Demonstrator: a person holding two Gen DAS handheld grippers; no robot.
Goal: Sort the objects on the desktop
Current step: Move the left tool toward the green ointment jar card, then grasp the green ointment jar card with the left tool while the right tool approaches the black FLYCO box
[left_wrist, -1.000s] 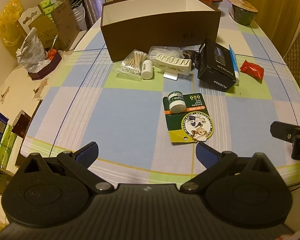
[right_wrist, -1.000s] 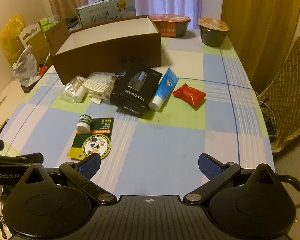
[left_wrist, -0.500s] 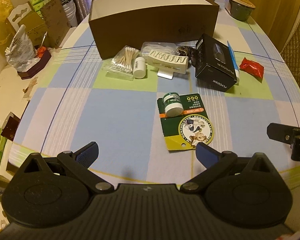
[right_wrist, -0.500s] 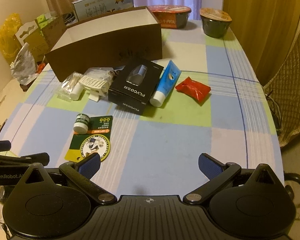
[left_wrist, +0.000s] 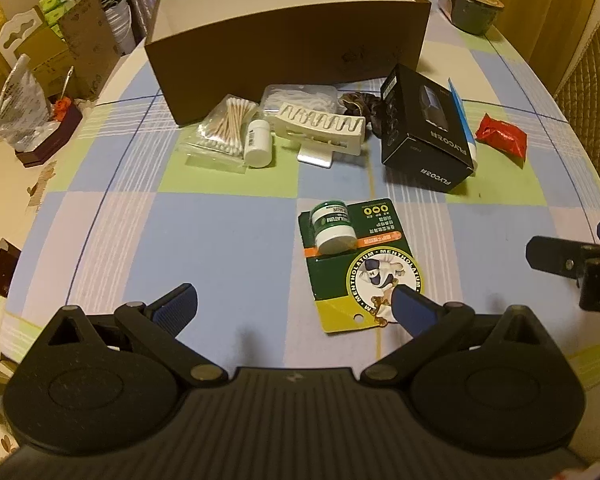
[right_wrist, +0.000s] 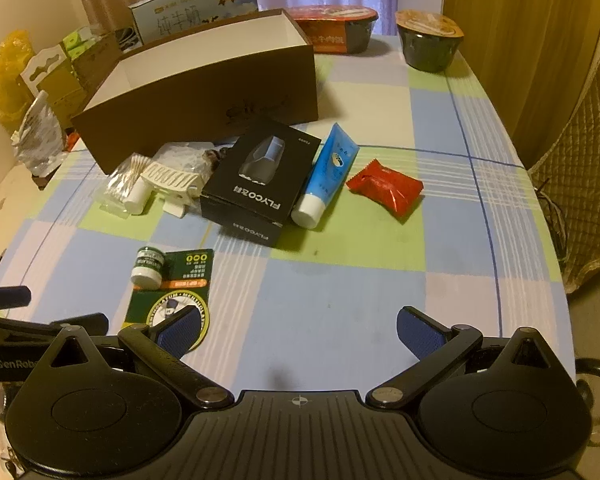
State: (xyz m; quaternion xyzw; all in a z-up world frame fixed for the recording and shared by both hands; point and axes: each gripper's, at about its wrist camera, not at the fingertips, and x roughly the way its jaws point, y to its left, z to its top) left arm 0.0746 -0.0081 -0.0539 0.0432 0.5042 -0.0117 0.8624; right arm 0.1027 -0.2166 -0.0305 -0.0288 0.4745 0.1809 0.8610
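The left gripper (left_wrist: 294,304) is spread wide and holds nothing; its right fingertip (left_wrist: 410,304) overlaps the near edge of the green card (left_wrist: 364,264) with the small jar (left_wrist: 333,226). The right gripper (right_wrist: 298,328) is equally wide and empty, above bare tablecloth (right_wrist: 340,300). The black box (right_wrist: 256,188), blue tube (right_wrist: 326,178) and red packet (right_wrist: 384,188) lie before the brown box (right_wrist: 204,104).

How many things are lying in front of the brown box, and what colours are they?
White: 4 (cotton swabs, bottle, rack, clear tub)
Black: 1 (shaver box)
Blue: 1 (tube)
Red: 1 (packet)
Green: 1 (balm card)
Brown: 1 (scrunchie)
Total: 9
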